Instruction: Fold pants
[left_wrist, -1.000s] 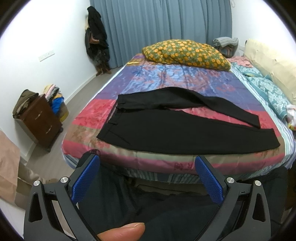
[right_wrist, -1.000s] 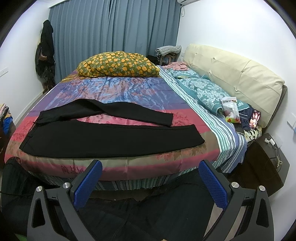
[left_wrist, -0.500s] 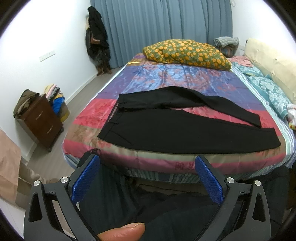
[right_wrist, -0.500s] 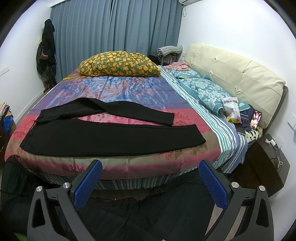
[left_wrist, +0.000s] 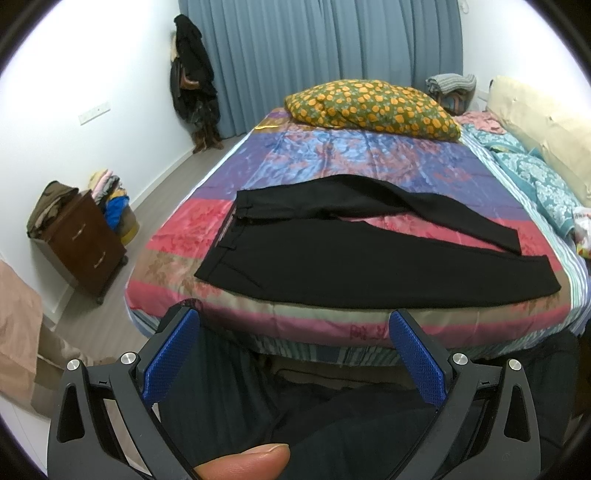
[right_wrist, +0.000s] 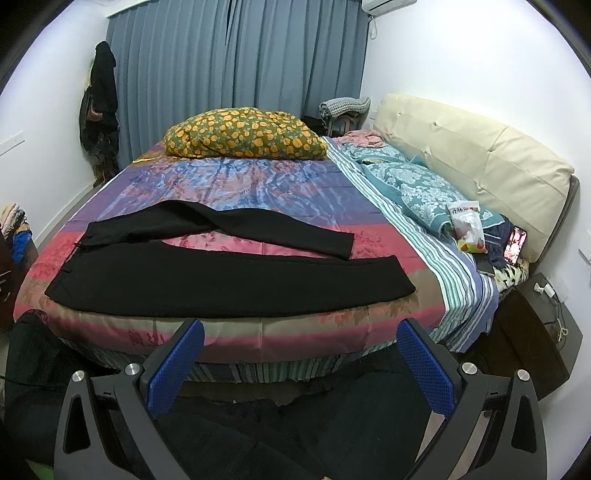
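**Black pants spread on the bed, both tools held back from it**

We see the black pants (left_wrist: 354, 266) lying flat across the near part of the bed (left_wrist: 332, 162), on a bedspread (right_wrist: 258, 184) banded in pink, purple and blue. The waistband is at the left side, the legs run to the right. The near leg lies straight along the bed's front edge; the far leg angles away from it, so a wedge of pink cloth shows between them. Its upper part is wrinkled and folded over a little.

Our left hand-held gripper (left_wrist: 291, 354) hangs before the bed's front edge, its blue pads (left_wrist: 170, 358) spread wide with nothing between them. A thumb tip (left_wrist: 243, 461) shows at the bottom of that view. Our right hand-held gripper (right_wrist: 299, 362) is likewise spread wide and empty, in front of the bed's edge and clear of the cloth.

At the far end of the bed lies a pillow (right_wrist: 243, 134) printed with orange flowers. A cream headboard (right_wrist: 476, 158) runs along the right side, with teal patterned bedding (right_wrist: 417, 184) beside it. A dark wooden nightstand (left_wrist: 85, 240) stands by the left wall, and blue-grey curtains (right_wrist: 236, 66) hang behind.
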